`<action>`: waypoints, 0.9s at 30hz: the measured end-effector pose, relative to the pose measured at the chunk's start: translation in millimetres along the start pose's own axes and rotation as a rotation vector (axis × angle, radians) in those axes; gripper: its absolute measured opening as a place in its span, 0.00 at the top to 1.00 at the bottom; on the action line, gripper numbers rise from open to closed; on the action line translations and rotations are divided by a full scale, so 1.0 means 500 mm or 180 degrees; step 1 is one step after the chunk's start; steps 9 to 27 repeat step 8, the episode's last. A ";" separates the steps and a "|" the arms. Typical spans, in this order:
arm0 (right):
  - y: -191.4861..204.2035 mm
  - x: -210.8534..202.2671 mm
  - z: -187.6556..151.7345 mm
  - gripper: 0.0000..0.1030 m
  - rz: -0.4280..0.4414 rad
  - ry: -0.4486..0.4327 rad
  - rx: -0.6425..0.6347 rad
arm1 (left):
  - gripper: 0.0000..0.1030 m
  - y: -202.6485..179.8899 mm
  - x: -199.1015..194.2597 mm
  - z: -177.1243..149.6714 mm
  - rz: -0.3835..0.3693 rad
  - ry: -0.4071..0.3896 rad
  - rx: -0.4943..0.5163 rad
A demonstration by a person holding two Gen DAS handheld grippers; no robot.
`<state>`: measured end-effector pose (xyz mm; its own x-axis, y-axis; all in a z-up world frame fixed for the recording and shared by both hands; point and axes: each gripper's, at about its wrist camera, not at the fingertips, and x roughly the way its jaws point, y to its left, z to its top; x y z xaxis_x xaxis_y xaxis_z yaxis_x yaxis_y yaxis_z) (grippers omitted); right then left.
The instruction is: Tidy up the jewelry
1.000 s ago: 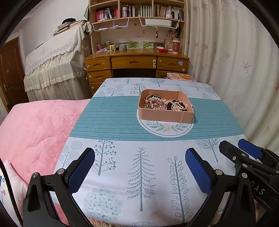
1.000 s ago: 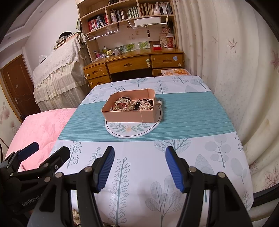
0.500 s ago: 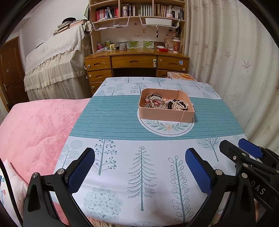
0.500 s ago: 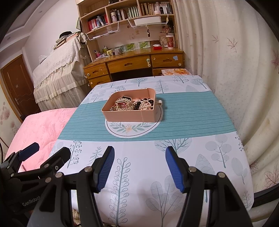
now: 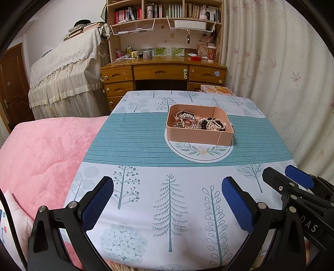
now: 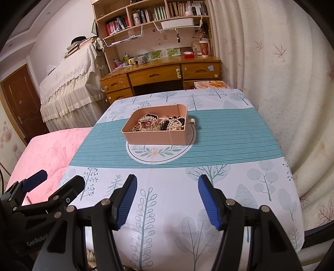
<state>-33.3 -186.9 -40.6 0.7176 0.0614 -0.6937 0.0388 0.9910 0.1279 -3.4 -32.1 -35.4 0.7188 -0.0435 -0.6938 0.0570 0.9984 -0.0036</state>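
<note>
Both tongs (image 5: 167, 205) (image 6: 167, 200) gape empty, well short of the jewelry box (image 5: 199, 127).

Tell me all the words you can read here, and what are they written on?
"DAS": on the black body of the right gripper, seen at the edge of the left wrist view; the start is cut off.
"GenRobo": on the left gripper, in the right wrist view; the end is hidden.
The book spines on the shelf are too small to read.

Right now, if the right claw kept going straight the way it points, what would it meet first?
Probably the tree-print tablecloth: the right claw is open, empty and angled down at bare cloth, well short of the pink jewelry box. Depth is uncertain.
</note>
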 end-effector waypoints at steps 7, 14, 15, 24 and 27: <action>0.002 0.000 -0.011 0.40 0.0009 0.0020 0.0018 | 0.01 0.004 0.005 -0.006 -0.0009 0.0042 0.0012; 0.001 0.001 -0.009 0.40 0.0006 0.0021 0.0013 | 0.01 0.005 0.009 -0.009 -0.0014 0.0060 0.0017; 0.001 0.001 -0.009 0.40 0.0006 0.0021 0.0013 | 0.01 0.005 0.009 -0.009 -0.0014 0.0060 0.0017; 0.001 0.001 -0.009 0.40 0.0006 0.0021 0.0013 | 0.01 0.005 0.009 -0.009 -0.0014 0.0060 0.0017; 0.001 0.001 -0.009 0.40 0.0006 0.0021 0.0013 | 0.01 0.005 0.009 -0.009 -0.0014 0.0060 0.0017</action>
